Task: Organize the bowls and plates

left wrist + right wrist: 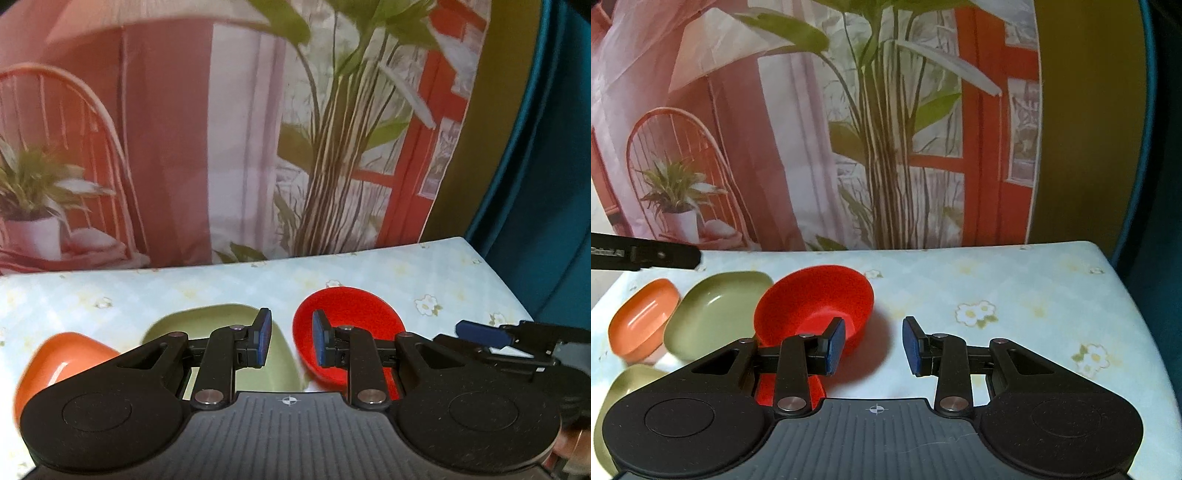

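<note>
A red bowl (816, 299) sits mid-table, also in the left wrist view (351, 321). Left of it lie a green dish (716, 310) and an orange dish (642, 321); they show in the left wrist view as green dish (207, 328) and orange dish (62, 358). Another green dish (624, 384) and a second red piece (768, 391) lie at the near left, mostly hidden. My left gripper (291, 341) is open and empty above the gap between green dish and red bowl. My right gripper (873, 345) is open and empty just right of the red bowl.
The table (1015, 288) has a pale floral cloth. A printed backdrop (849, 129) hangs behind its far edge. A teal curtain (546, 166) is at the right. The right gripper's finger (480, 332) shows at the right of the left wrist view.
</note>
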`<state>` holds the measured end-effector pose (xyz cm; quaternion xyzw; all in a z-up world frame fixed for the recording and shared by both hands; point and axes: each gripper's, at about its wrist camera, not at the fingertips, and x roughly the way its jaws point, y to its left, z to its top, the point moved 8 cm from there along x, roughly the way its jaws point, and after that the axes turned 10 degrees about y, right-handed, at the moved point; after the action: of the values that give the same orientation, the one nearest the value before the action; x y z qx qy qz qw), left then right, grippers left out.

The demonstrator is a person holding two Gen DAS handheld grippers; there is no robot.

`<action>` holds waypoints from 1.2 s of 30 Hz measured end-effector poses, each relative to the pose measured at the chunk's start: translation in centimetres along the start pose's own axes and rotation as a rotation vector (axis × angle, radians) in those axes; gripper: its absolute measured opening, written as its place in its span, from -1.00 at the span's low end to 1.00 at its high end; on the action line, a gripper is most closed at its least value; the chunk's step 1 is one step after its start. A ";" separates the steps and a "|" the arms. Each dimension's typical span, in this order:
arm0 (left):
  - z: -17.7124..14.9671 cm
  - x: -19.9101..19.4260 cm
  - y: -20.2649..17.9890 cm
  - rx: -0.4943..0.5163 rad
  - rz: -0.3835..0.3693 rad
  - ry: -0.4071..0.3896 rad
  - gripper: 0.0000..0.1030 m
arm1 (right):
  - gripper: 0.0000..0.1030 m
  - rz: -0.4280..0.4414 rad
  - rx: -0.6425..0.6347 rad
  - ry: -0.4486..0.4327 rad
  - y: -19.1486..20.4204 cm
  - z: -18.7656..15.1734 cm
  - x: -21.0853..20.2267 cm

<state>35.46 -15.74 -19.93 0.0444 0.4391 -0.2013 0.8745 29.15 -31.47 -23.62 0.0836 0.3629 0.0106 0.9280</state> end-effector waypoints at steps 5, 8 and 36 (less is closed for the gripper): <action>0.5 3.4 0.0 0.009 -0.010 0.039 -0.51 | -0.38 0.016 0.036 0.017 0.4 0.6 2.4; 0.4 5.0 0.2 -0.004 -0.019 0.066 -0.51 | -0.38 0.015 0.051 0.034 0.6 0.6 3.6; -0.1 6.4 -0.9 0.048 -0.048 0.094 -0.52 | -0.65 0.084 0.089 0.018 1.2 1.3 4.7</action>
<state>38.45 -18.53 -24.96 0.0644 0.4757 -0.2303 0.8465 33.50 -30.10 -25.67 0.1399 0.3674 0.0343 0.9188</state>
